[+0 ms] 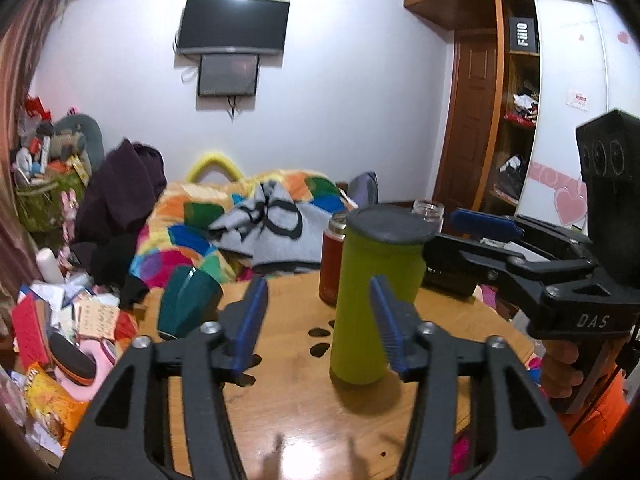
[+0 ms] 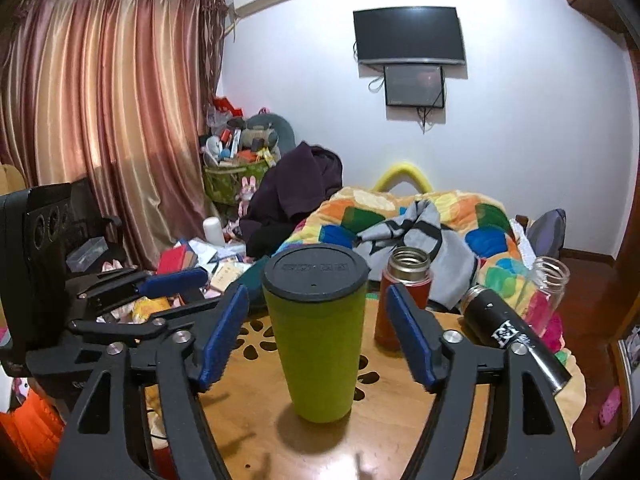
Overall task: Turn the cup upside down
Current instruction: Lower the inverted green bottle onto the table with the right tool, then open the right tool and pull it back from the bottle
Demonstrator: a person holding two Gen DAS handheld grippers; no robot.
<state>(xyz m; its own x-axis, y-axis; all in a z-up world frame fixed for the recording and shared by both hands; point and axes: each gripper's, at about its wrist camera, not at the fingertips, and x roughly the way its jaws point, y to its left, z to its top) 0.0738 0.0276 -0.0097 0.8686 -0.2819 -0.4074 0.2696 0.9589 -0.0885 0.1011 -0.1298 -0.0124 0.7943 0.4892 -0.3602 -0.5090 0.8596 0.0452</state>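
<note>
A green cup [image 1: 372, 304] with a black lid stands upright on the round wooden table [image 1: 296, 412]. In the right wrist view the cup [image 2: 318, 340] stands between my right gripper's open blue fingers, untouched. My right gripper [image 2: 318, 334] is open around it. My left gripper [image 1: 320, 324] is open and empty, with the cup just beyond its right finger. The right gripper also shows in the left wrist view [image 1: 480, 236], and the left gripper shows in the right wrist view [image 2: 160, 292].
A red flask [image 2: 402, 300], a black bottle [image 2: 508, 332] lying tilted and a clear glass jar [image 2: 548, 292] stand behind the cup. A dark teal object [image 1: 186, 300] sits at the table's left edge. A cluttered bed [image 1: 240, 224] lies beyond the table.
</note>
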